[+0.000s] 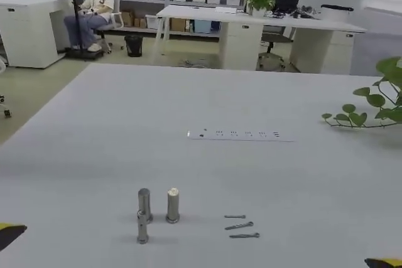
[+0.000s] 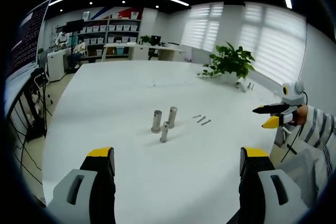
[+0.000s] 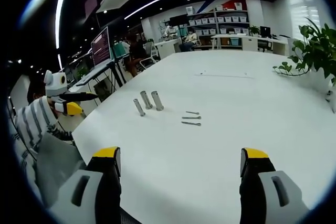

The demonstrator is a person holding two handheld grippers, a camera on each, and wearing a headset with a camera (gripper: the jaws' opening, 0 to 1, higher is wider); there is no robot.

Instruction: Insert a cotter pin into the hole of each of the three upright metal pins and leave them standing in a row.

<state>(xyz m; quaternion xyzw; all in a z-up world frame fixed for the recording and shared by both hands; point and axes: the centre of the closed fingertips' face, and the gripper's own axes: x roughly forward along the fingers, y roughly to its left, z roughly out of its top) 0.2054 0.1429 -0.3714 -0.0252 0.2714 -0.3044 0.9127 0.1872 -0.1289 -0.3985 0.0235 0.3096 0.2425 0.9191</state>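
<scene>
Three upright metal pins stand close together near the front of the white table: one at the back left [image 1: 144, 204], one at the back right [image 1: 173, 205], one in front [image 1: 142, 226]. Three cotter pins [image 1: 241, 226] lie flat to their right. In the left gripper view the pins [image 2: 164, 124] and cotter pins [image 2: 201, 120] are well ahead of my open, empty left gripper [image 2: 177, 156]. My right gripper [image 3: 181, 156] is also open and empty, with the pins [image 3: 147, 102] and cotter pins [image 3: 190, 118] far ahead. Yellow-tipped jaw ends show at the head view's bottom corners.
A white power strip [image 1: 242, 134] lies farther back on the table [image 1: 188, 105]. A leafy plant [image 1: 377, 101] reaches in from the right edge. Beyond the table are desks, shelves with bins and a seated person [image 1: 94, 10].
</scene>
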